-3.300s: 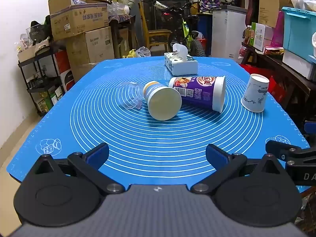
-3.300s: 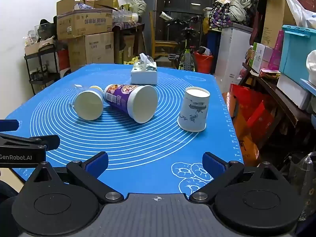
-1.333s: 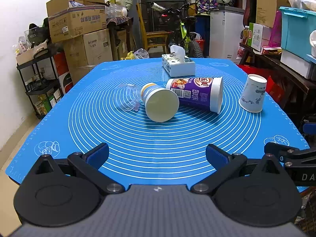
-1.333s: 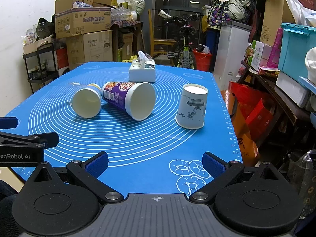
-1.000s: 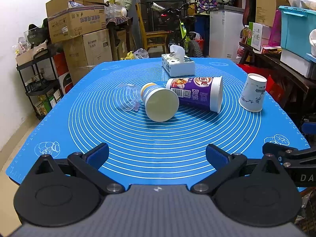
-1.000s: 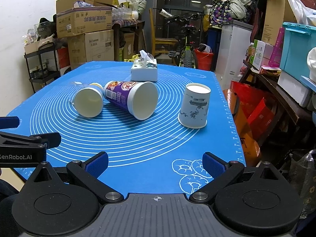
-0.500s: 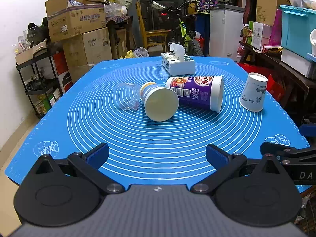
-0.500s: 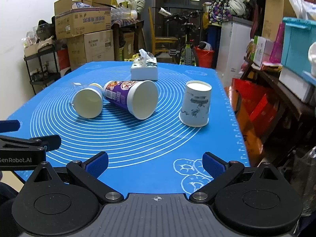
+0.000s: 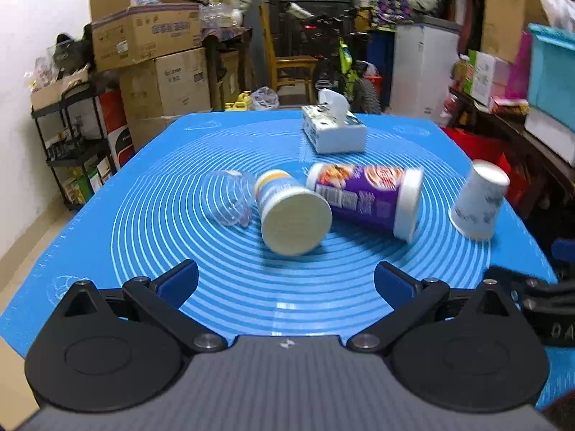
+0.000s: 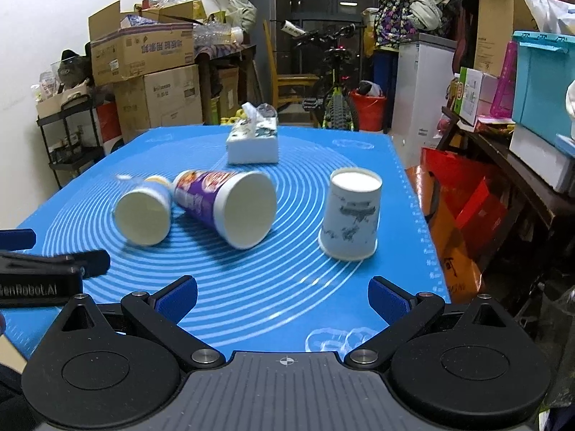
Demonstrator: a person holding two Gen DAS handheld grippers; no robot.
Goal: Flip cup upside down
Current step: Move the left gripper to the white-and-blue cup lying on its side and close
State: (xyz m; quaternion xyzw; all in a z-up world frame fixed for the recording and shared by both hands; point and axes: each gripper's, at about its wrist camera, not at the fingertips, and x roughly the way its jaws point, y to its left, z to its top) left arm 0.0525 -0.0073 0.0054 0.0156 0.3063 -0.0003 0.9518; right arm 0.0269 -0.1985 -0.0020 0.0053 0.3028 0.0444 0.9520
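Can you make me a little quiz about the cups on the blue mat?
1. True or false: the purple cup stands upright.
2. Which cup is already upside down: A the white paper cup, B the clear plastic cup, C the yellow-banded cup?
3. Fill in: behind the cups sits a box of ____.

Key: 1 false, it lies on its side. 2 A. 3 tissues.

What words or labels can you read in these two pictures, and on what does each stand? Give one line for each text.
"GenRobot.AI": on the left gripper body, right wrist view; its first letter is cut off.
"DA": on the right gripper body, left wrist view; the rest is cut off.
Purple cup label: blurred, unreadable.
Cardboard boxes print: too blurred to read.
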